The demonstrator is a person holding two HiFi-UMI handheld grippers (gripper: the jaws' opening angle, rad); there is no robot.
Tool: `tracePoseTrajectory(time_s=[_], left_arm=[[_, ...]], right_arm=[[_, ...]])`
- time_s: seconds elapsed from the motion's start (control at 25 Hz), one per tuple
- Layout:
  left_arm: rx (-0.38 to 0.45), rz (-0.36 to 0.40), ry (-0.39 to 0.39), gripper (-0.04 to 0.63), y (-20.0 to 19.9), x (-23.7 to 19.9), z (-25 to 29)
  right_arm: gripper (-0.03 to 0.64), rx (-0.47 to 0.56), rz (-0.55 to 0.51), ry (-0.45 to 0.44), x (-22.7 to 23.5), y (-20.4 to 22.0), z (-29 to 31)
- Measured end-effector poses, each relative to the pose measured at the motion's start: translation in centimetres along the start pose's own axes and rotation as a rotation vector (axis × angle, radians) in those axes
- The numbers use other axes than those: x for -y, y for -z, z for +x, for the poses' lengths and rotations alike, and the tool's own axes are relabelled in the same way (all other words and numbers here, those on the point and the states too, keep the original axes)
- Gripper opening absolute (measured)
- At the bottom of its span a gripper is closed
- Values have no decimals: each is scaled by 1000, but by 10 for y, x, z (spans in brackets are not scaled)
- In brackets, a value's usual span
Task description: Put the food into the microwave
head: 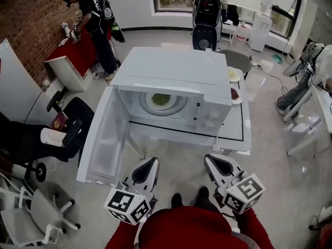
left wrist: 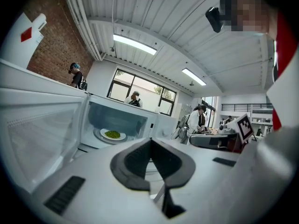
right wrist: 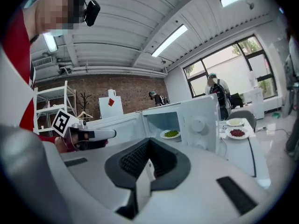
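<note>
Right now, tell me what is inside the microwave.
A plate of green food lies on the turntable of the open microwave. The control panel hides the cavity's right end.

In the head view, the plate of red food [head: 235,94] and the plate of pale food [head: 233,74] were partly hidden by the microwave [head: 171,71]. The kind of the green food [head: 161,99] inside was too small to tell. The red garment [head: 187,227] was cut off by the lower edge.

The left gripper [head: 149,164] and the right gripper [head: 211,162] are held side by side, apart, both pointing forward and slightly down. Each has its jaws closed together, empty.
</note>
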State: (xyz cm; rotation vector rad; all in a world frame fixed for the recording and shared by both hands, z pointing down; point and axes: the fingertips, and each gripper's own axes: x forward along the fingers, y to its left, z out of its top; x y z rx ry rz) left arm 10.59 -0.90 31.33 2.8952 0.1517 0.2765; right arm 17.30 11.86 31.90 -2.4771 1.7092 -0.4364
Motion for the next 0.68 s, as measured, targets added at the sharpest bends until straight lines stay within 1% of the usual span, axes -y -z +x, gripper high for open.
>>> tracePoseTrajectory(time_s=[0.12, 0.4, 0.68], left_arm=[[-1, 1, 9, 9, 2, 4, 1], [5, 10, 12, 9, 1, 5, 4], [5, 17, 22, 9, 3, 7, 9]], right_arm=[[14, -15, -18, 22, 1, 2, -1], [14, -30, -9, 48, 5, 7, -2], [14, -22, -2, 83, 11, 7, -3]])
